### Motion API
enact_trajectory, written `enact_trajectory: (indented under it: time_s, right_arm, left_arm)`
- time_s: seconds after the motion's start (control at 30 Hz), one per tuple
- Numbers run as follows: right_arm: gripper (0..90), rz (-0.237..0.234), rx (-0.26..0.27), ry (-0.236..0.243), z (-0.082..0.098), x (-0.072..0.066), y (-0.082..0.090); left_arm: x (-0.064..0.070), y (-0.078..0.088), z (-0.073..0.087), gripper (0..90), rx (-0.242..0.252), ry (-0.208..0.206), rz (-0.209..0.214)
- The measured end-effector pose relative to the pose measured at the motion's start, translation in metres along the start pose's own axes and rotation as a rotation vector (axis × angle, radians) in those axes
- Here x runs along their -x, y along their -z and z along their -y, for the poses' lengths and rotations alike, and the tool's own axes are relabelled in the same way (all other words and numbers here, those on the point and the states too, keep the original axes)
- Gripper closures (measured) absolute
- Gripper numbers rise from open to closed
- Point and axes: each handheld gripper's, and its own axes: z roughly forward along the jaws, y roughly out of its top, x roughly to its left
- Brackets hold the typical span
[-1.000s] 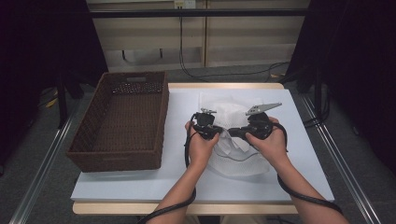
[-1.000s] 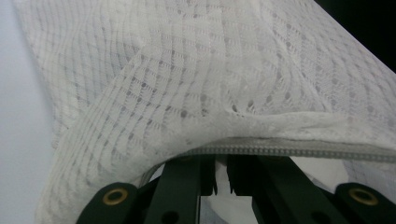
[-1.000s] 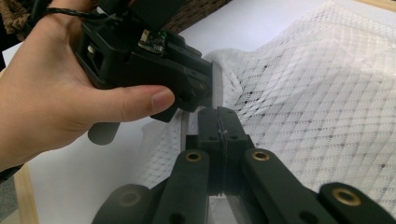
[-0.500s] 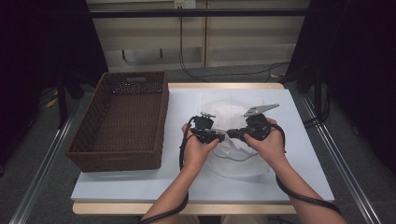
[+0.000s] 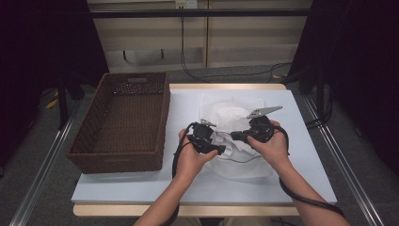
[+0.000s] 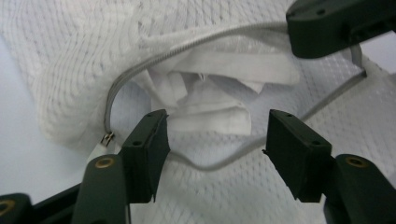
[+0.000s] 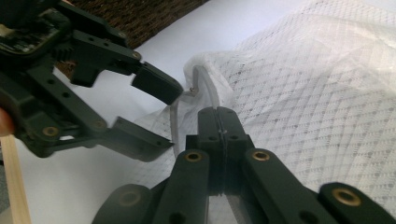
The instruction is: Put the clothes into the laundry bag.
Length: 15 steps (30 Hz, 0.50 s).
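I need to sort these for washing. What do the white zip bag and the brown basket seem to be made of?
The zip bag looks like thin white synthetic mesh, matt: a diamond weave shows, with folded cloth visible through it. Its zipper seems grey plastic. The basket looks like dark brown woven wicker or rattan, possibly imitation.

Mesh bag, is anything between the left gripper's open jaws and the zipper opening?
Nothing visible. The left gripper, its jaws just opened, faces the mesh bag's unzipped mouth directly; white cloth lies inside. The right gripper pinches the bag's edge.

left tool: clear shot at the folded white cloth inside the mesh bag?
Probably yes. The left tool stands open facing the white mesh zip bag's unzipped mouth, and the folded white cloth lies exposed just beyond its tips.
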Motion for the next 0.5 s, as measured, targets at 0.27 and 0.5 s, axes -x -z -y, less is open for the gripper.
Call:
enact_trajectory:
  time_s: [0.27, 0.5]
  right_arm:
    - [90.0, 0.004, -0.004, 0.006, -0.001, 0.003, 0.002]
    - [90.0, -0.001, -0.003, 0.007, -0.001, 0.003, 0.001]
  left_arm:
    - [-0.014, 0.007, 0.018, 37.9, -0.025, 0.019, -0.035]
    - [-0.022, 0.002, 0.029, 43.9, -0.063, 0.033, -0.053]
